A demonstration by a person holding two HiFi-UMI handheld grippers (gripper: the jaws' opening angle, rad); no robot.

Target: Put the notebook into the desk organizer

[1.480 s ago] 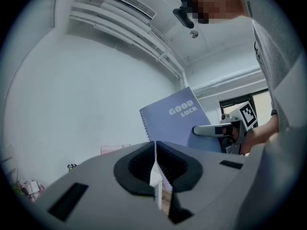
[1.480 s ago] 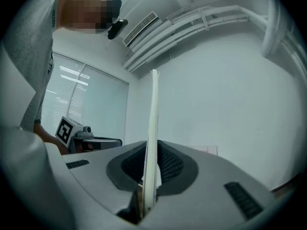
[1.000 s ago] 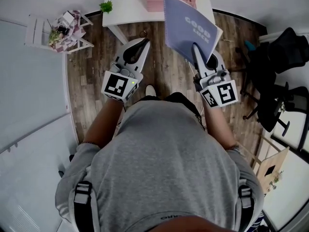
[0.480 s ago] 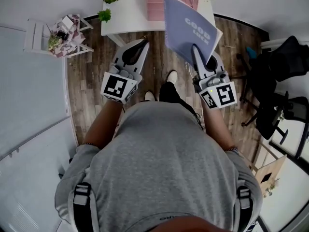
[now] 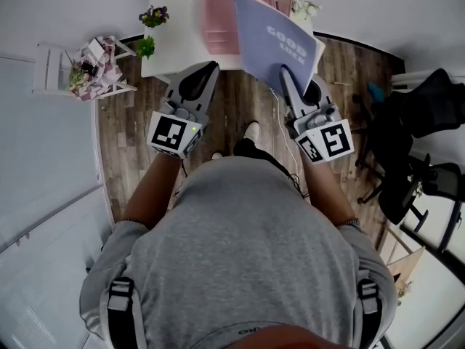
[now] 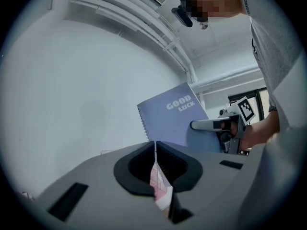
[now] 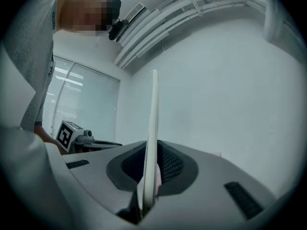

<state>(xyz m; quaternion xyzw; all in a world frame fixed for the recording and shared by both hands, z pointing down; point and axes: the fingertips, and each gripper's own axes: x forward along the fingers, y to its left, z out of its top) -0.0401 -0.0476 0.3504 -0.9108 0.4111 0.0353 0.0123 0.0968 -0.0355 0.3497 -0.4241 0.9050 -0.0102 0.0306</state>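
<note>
right claw (image 5: 284, 76) clamped on the upright notebook (image 5: 272, 43) — left claw (image 5: 211, 68) closed, empty.

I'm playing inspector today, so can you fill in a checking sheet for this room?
Surface: white table, partly in view.
Job's things: purple notebook held up in the air; pink desk organizer on the table, notebook not yet in it.
Clutter: potted plants on the table; flower rack to its left.
Grippers: left gripper shut, empty; right gripper shut on the notebook.
Cables: nothing seen.
Surroundings: wooden floor, black office chairs.
</note>
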